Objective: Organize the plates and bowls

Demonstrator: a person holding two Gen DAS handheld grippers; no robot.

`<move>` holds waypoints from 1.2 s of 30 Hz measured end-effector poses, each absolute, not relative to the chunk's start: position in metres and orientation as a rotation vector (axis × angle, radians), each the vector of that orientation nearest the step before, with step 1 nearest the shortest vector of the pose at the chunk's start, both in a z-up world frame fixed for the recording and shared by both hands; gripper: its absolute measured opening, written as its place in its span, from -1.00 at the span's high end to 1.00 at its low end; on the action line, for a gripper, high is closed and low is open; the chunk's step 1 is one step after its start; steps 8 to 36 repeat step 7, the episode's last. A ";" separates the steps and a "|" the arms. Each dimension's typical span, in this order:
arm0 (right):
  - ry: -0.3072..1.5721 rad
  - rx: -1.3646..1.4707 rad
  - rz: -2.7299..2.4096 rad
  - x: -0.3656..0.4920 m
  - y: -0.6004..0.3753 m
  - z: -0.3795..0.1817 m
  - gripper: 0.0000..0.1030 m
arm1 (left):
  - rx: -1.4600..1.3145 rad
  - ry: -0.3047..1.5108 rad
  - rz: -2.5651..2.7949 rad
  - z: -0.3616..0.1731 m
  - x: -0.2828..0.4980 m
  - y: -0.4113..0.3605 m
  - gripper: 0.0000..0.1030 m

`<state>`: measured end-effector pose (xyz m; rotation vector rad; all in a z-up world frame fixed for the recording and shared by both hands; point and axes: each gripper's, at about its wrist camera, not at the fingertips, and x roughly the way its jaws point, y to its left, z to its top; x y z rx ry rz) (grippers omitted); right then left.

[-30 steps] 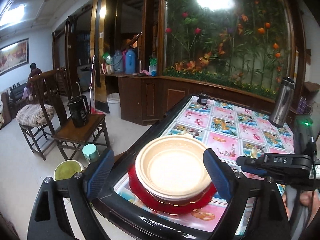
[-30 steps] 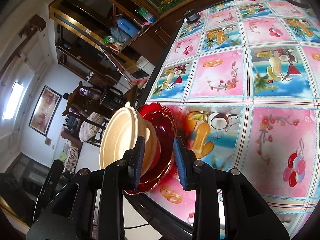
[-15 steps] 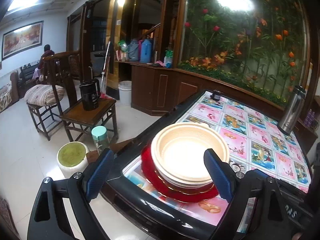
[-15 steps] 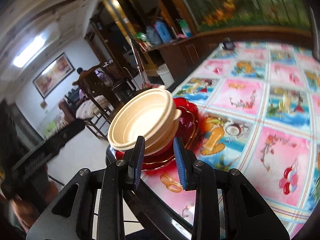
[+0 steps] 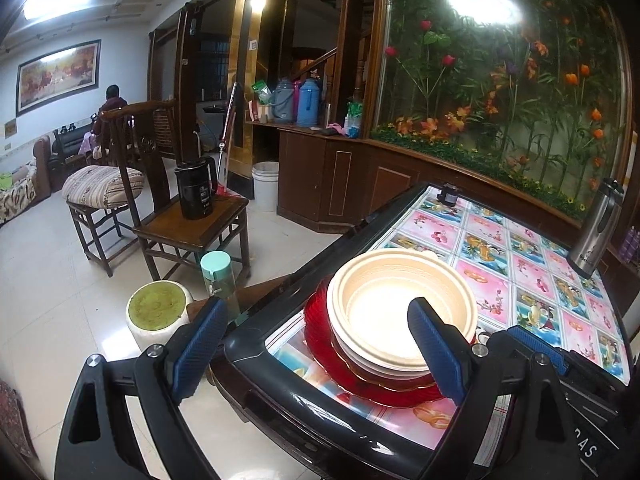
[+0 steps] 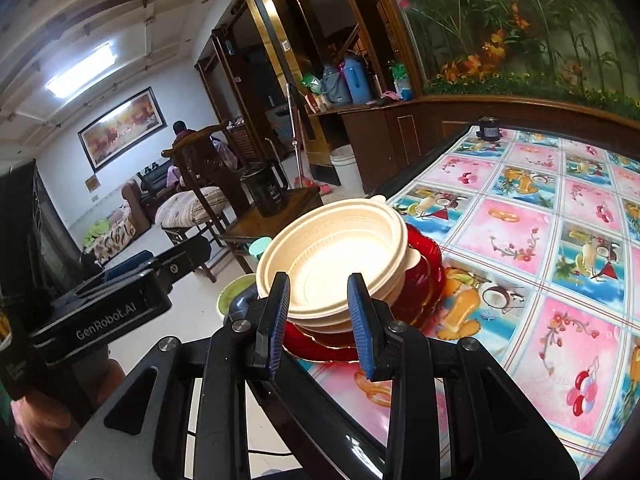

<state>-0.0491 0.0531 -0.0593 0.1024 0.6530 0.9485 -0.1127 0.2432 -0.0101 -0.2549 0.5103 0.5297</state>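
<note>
Glossy black edging frames the table [image 5: 280, 400], whose top carries a bright cloth [image 6: 516, 236] of pink and blue fruit squares. Near its front corner sits a red glass plate [image 5: 320, 356] with scalloped edges, and nested cream bowls [image 5: 384, 312] are stacked on that plate, the top one open and bare inside. Beyond the table edge stands a wooden chair [image 5: 188, 232] with a black kettle [image 5: 195, 188] on its seat, and a steel flask [image 5: 596, 228] stands upright toward the far right of the cloth. Down by the floor are a green-topped stool [image 5: 158, 308] and a mint-capped bottle [image 5: 216, 272] just beside it. The left gripper [image 5: 320, 348] hangs spread wide, one blue pad off the table edge, the other in front of the bowls' right rim, nothing between them pressed. The right gripper [image 6: 318, 322] holds its jaws narrow but parted, free of anything, with the bowl stack just beyond its tips.
</note>
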 end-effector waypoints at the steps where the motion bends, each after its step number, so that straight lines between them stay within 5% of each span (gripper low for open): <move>1: 0.652 0.100 0.948 -0.050 0.055 -0.059 0.42 | -0.256 0.515 0.533 -0.011 -0.112 0.244 -0.78; 36: 0.666 0.096 0.951 -0.049 0.060 -0.062 0.42 | -0.275 0.534 0.552 -0.012 -0.110 0.248 -0.78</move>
